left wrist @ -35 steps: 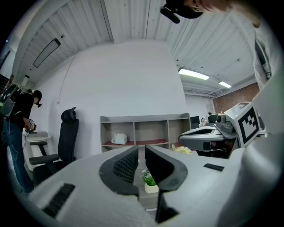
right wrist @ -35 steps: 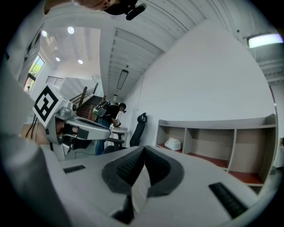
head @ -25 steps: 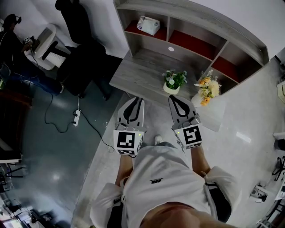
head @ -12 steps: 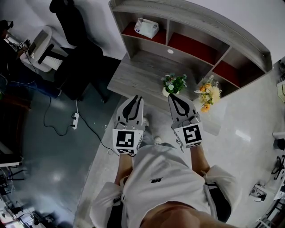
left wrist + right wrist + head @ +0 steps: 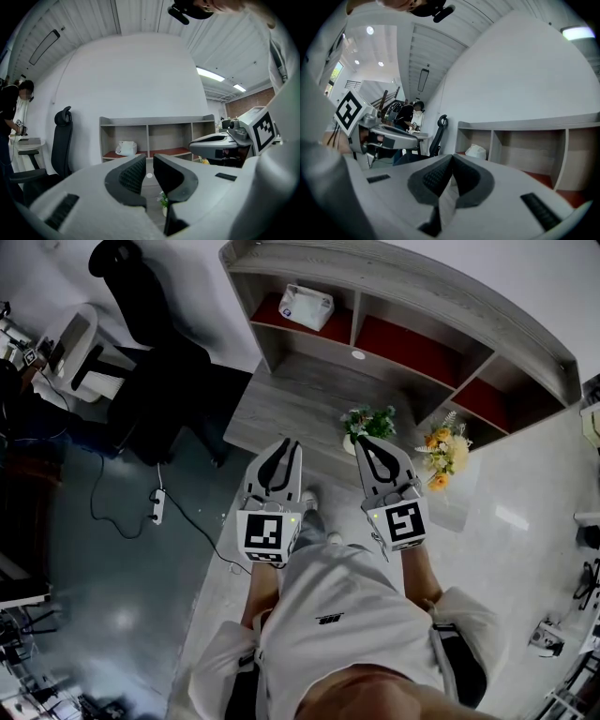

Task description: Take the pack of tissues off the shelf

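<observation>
Print on the pack of tissues is too small to read. In the left gripper view, lower centre, the potted plant is mostly hidden behind the left hand-held gripper. The shelf is cut off at the right gripper view's right edge.

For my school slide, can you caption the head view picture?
Left gripper and right gripper, both empty, face the shelf holding the pack of tissues.
</observation>
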A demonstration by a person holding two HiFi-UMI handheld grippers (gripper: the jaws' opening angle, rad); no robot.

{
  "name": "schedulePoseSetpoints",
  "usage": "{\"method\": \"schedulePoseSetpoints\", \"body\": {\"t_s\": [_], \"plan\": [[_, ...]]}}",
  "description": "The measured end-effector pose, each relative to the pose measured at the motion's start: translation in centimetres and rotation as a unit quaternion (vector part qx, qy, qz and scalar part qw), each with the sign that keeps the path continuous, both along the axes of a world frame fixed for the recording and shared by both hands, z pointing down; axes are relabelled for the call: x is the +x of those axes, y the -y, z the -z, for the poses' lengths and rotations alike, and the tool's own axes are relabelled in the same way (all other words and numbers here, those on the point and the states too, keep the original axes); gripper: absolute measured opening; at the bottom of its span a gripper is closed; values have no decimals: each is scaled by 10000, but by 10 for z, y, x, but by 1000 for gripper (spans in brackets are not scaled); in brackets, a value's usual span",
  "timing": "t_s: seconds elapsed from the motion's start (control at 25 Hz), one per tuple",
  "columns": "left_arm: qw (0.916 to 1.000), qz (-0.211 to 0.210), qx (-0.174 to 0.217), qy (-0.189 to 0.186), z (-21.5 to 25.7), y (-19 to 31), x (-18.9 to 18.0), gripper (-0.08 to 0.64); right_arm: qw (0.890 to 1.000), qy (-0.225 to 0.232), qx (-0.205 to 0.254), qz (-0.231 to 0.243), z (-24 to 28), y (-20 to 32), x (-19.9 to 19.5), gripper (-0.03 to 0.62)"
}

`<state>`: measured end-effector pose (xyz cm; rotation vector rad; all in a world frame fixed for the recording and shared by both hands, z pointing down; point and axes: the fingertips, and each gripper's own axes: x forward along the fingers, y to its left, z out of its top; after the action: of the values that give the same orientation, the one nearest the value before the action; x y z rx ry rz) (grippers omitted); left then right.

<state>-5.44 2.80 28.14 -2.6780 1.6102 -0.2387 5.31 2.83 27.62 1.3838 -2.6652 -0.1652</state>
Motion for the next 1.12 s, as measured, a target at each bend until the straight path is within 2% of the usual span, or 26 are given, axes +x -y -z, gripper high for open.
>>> {"method": "schedulePoseSetpoints", "body": {"t_s": [1.12], "plan": [[9954, -889, -323, -129, -19, 154, -26, 33, 9958, -146, -297, -859, -14, 138, -33, 25]]}}
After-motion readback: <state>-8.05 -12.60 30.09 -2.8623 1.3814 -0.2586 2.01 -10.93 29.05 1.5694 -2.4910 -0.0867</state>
